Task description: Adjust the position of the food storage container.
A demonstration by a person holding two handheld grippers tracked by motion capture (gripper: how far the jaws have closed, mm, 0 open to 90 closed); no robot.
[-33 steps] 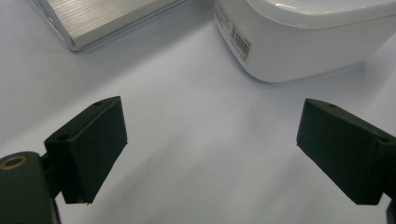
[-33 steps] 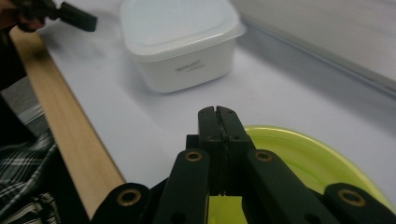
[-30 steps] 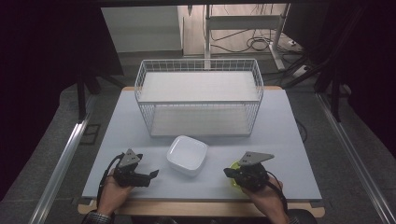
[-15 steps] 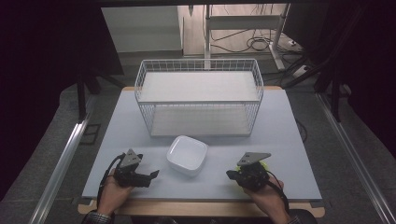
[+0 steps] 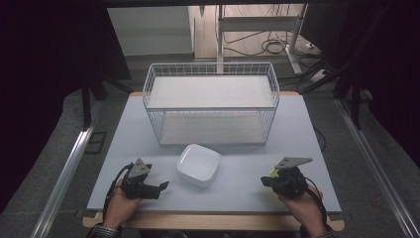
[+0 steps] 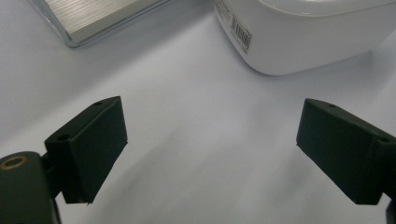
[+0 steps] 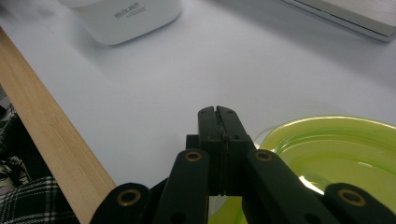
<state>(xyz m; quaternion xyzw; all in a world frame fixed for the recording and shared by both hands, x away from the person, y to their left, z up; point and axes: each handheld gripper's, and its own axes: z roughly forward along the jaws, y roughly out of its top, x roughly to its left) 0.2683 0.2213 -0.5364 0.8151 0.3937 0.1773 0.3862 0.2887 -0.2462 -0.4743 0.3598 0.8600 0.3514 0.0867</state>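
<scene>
A white square bowl (image 5: 198, 164) sits on the table's near middle. My left gripper (image 5: 163, 187) rests low at its left, open, jaws wide apart over bare tabletop; its own view (image 6: 210, 126) has the bowl (image 6: 303, 37) just ahead to the right. At the near right, my right gripper (image 5: 264, 181) has its jaws pressed together (image 7: 218, 109) with nothing visible between them. A yellow-green plate (image 7: 336, 154) lies directly under and beside it, showing as a small green patch (image 5: 273, 173) in the high view. The bowl (image 7: 121, 18) lies farther off in the right gripper view.
A white wire basket (image 5: 210, 69) with a light wooden shelf board stands at the back middle of the pale table (image 5: 247, 158). Its base edge (image 6: 93, 18) is ahead of the left gripper. The table's wooden front edge (image 7: 46, 140) runs close to the right gripper.
The right gripper has shifted a little to the right along the front edge. The left gripper and the bowl have stayed put.
</scene>
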